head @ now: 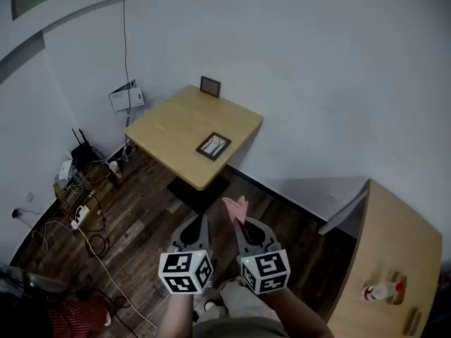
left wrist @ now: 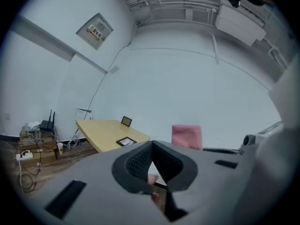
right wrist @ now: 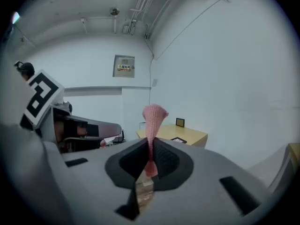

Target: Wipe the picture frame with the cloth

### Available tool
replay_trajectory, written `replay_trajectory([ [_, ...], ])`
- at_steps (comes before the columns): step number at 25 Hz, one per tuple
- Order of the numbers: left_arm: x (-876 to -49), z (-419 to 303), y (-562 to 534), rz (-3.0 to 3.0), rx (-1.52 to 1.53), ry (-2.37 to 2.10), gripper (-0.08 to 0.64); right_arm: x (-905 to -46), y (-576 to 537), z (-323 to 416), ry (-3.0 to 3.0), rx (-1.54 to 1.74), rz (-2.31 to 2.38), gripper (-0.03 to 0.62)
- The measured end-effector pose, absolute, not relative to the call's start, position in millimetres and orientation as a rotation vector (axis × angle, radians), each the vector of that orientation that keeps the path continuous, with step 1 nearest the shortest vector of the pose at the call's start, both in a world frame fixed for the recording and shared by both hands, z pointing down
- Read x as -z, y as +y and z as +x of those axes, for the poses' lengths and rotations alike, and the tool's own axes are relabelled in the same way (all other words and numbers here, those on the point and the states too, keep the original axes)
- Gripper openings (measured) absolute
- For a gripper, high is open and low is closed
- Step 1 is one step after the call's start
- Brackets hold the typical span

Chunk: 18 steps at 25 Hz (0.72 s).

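One pink textured cloth (right wrist: 153,118), flat rectangular frame (head: 213,146)

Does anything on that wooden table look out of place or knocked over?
One picture frame lies flat on the table, while the other frame stands upright at its back edge. Nothing looks spilled or broken.

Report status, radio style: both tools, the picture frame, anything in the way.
Left tool shut, empty. Right tool shut on pink cloth. Picture frame flat on far table, untouched. Nothing seen in the way.
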<state>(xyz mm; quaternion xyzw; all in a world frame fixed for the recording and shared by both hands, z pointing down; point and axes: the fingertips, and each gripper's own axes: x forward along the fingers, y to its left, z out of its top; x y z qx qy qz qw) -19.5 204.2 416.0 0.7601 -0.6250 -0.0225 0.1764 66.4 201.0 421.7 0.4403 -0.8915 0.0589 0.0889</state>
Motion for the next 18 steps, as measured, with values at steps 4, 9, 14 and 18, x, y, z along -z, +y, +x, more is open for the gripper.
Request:
replay_trajectory([
  [4,-412.8,-16.9,220.2,2.174,0.013,-1.789,0.003,-415.1,216.8,68.2,-2.680,-0.183,1.310,0.014],
  [9,-406.2,-20.2,236.1,2.184,0.016,-1.793,0.003,-411.1,230.8,66.1,-2.697,-0.178,1.302,0.014],
  [14,-403.0,-23.1,249.2,2.195,0.017,-1.799,0.003,-408.1,244.2,63.7,-2.704,-0.171,1.292,0.014],
  [18,-405.8,-24.5,256.7,2.201,0.027,-1.789,0.003,-411.5,252.1,61.4,-2.726,-0.221,1.274,0.014],
])
